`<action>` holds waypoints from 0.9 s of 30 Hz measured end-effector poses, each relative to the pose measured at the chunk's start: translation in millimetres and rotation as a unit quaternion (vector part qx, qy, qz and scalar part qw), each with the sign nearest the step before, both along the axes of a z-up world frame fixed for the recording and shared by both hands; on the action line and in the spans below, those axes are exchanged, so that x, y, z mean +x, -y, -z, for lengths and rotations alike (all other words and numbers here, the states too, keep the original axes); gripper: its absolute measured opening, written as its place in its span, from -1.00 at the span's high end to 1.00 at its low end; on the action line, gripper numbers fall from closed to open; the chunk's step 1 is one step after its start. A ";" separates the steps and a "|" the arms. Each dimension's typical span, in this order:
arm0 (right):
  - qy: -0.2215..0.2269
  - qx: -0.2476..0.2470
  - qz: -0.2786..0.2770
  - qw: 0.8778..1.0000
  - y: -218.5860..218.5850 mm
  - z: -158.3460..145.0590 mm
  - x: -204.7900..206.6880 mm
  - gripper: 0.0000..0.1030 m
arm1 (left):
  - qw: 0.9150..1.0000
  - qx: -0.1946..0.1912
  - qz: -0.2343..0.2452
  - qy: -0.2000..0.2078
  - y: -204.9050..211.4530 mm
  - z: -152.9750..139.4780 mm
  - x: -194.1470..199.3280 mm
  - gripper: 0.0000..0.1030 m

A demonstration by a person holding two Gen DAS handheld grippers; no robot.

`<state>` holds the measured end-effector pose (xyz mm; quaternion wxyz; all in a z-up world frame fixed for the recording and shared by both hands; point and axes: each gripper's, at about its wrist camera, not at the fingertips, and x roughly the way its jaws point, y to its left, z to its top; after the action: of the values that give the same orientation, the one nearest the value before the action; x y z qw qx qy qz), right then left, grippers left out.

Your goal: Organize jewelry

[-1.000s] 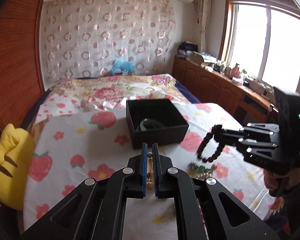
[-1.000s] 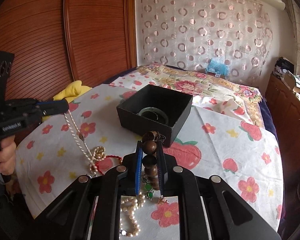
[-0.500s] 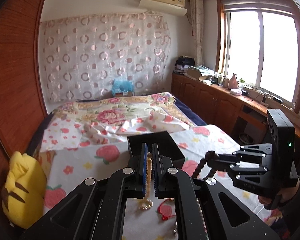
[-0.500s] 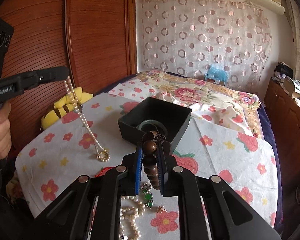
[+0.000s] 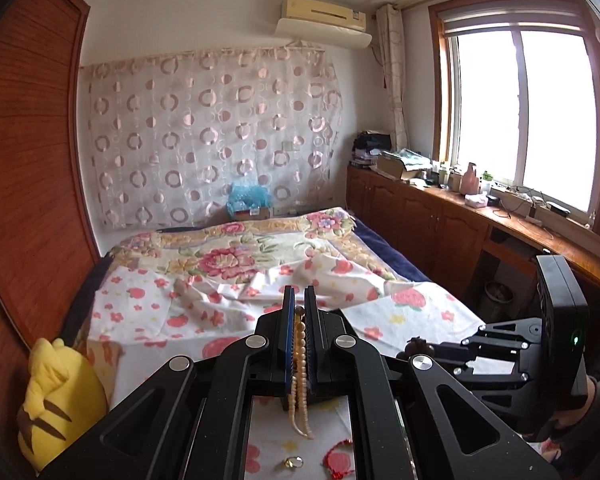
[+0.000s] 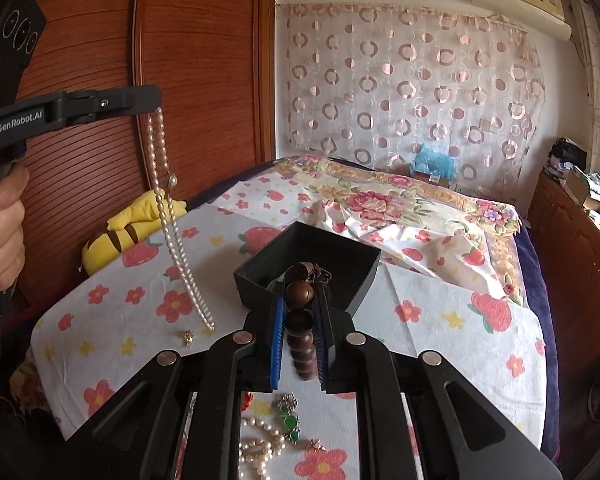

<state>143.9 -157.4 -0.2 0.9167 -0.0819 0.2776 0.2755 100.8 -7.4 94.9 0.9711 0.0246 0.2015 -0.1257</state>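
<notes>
Here, the left gripper (image 5: 299, 300) is pressed together on a pearl necklace (image 6: 168, 216), pinched near its top; the strand is seen hanging lengthwise downward, its lower end above the strawberry-print sheet (image 6: 120, 320). The gripper is held high and roughly level by the left hand (image 6: 2, 236). The right gripper (image 6: 298, 308) is clamped on a brown wooden bead bracelet (image 6: 300, 320), whose beads are lined up along the fingers, the upper end pointing toward the black box (image 6: 364, 276) just ahead. More pearls (image 6: 260, 448) and a green-stone piece (image 6: 288, 420) are seen lying on the sheet below.
</notes>
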 end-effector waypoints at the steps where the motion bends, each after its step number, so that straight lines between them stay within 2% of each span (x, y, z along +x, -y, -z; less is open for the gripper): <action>1: 0.001 0.001 -0.001 1.000 -0.5 -1.3 2.0 0.71 | 1.000 0.000 0.001 0.001 0.4 -2.2 1.5 0.92; 10: 0.015 0.001 -0.006 1.000 -6.1 -14.2 27.5 0.71 | 1.000 0.009 0.003 0.011 8.1 -14.1 26.0 0.92; 18: 0.016 0.008 -0.012 1.000 -10.8 -21.7 61.1 0.71 | 1.000 0.001 0.004 0.025 7.9 -32.1 54.7 0.92; 22: 0.011 0.012 -0.015 1.000 -14.5 -16.9 77.8 0.71 | 1.000 0.005 0.004 0.026 10.0 -30.9 66.5 0.92; 27: -0.004 0.003 -0.014 1.000 -20.7 0.4 100.5 0.71 | 1.000 0.001 0.001 0.004 5.2 -17.1 94.0 0.92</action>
<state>244.4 -136.8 -0.5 0.9119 -0.0817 0.2795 0.2894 194.8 -12.6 112.0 0.9716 0.0266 0.1981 -0.1263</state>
